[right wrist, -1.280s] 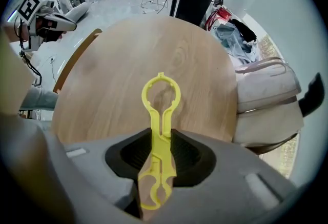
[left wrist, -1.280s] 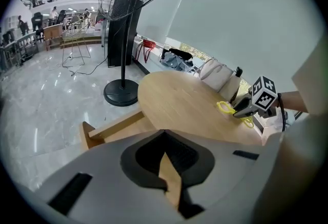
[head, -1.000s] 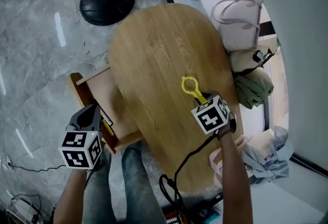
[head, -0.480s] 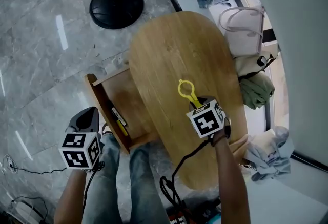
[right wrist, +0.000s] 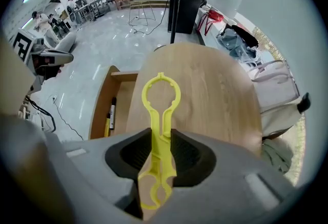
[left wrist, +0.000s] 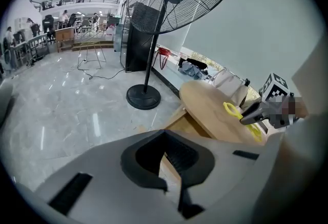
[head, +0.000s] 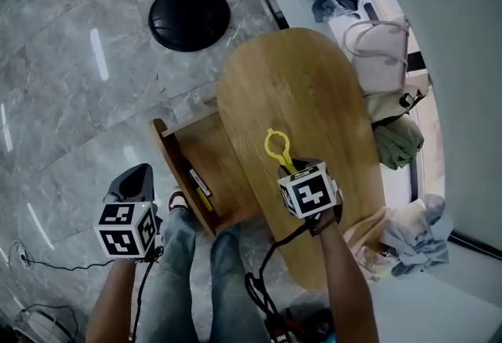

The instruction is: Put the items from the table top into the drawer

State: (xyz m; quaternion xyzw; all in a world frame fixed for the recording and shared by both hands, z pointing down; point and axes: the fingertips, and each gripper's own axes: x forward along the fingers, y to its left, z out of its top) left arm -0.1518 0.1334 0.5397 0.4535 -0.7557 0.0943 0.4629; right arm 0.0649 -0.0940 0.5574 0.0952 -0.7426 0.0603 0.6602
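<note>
A yellow ring-ended plastic tool point(head: 276, 147) point(right wrist: 160, 115) is clamped by its handle in my right gripper point(head: 296, 171) point(right wrist: 160, 159), which points down over the near part of the oval wooden table point(head: 314, 98). The open drawer point(head: 220, 153) juts out left of the table and holds a black marker point(head: 196, 180) point(right wrist: 111, 110) and a yellow pen point(head: 205, 198). My left gripper point(head: 135, 176) point(left wrist: 174, 177) hangs over the floor left of the drawer's front, jaws closed with nothing between them. The left gripper view also catches the tool point(left wrist: 231, 110) over the table.
A standing fan's round black base point(head: 190, 17) sits on the marble floor beyond the drawer. Bags point(head: 380, 51), a green bundle point(head: 398, 141) and clothes crowd the table's right side. The person's legs in jeans point(head: 176, 255) are under the drawer's front. Cables point(head: 259, 290) hang near them.
My right gripper has carried the yellow tool leftward across the table, toward the drawer side. My left gripper now stands farther from the drawer's front.
</note>
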